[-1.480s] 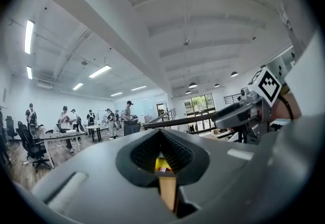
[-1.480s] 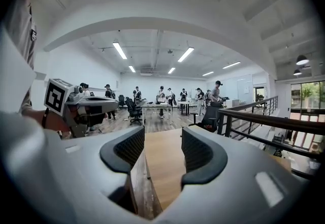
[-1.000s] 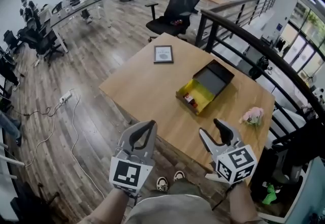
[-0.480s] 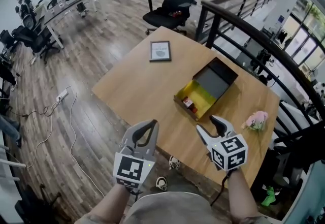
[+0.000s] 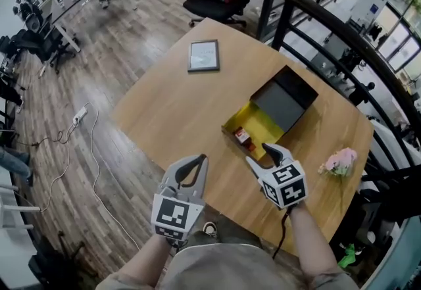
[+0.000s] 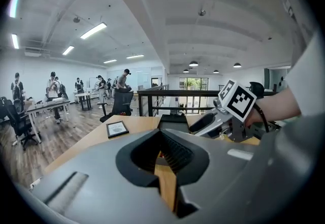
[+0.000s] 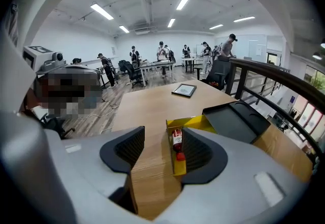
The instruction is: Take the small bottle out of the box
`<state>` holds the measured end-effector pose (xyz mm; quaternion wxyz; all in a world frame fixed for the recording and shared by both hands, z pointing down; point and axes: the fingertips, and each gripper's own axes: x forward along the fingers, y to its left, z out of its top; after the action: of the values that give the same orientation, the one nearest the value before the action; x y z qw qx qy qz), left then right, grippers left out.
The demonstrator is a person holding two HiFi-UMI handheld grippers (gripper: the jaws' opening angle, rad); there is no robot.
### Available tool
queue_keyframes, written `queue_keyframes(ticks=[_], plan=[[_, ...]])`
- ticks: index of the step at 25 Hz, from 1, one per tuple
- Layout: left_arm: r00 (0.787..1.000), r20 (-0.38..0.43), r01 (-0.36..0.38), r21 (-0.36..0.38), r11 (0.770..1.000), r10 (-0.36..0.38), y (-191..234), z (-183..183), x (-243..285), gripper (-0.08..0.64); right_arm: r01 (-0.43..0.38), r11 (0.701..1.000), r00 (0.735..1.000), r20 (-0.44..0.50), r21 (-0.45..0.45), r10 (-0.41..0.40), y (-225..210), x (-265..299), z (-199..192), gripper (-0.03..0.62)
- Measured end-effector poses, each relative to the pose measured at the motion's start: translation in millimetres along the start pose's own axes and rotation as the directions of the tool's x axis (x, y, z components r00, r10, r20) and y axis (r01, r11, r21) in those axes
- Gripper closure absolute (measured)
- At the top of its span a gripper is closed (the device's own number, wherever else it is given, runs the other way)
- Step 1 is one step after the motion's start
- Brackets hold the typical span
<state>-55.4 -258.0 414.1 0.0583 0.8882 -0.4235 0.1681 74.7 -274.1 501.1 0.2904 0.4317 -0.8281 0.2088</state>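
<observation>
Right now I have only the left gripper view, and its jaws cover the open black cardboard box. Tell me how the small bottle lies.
Observer: The small red-capped bottle lies on its side in the yellow-lined half of the box.
Operator: Report the other jaws.
Observer: The right gripper has its jaws apart and empty; the bottle shows ahead of their gap.
Operator: Name anything right of the box.
Observer: A bunch of pink flowers lies on the wooden table, apart from the box.
</observation>
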Motion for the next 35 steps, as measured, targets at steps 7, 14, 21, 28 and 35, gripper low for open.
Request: queue_keyframes(ticks=[7,14,21,28,35], plan=[[0.999,-0.047,-0.019,-0.020,1.000,0.018,5,-20,34,0.560,-0.046,0.999,0.996,-0.075,-0.017,0.044,-24,47,-12,0.380],[0.997,-0.077,-0.008,-0.052,0.999,0.004,12,-42,55,0.560,-0.073,0.997,0.983,-0.170,-0.019,0.069,-37,93,-27,0.380],[0.995,-0.097,-0.006,-0.081,0.997,-0.002,23,-65,70,0.560,-0.096,0.994,0.956,-0.282,-0.044,0.080,-49,134,-46,0.380],[0.992,-0.128,0.004,-0.097,0.995,-0.016,25,-88,80,0.560,-0.107,0.994,0.934,-0.346,-0.029,0.091,-54,156,-66,0.380],[0.988,-0.154,0.014,-0.109,0.994,-0.031,32,-103,90,0.560,-0.103,0.994,0.928,-0.356,0.036,0.109,-62,165,-70,0.380]])
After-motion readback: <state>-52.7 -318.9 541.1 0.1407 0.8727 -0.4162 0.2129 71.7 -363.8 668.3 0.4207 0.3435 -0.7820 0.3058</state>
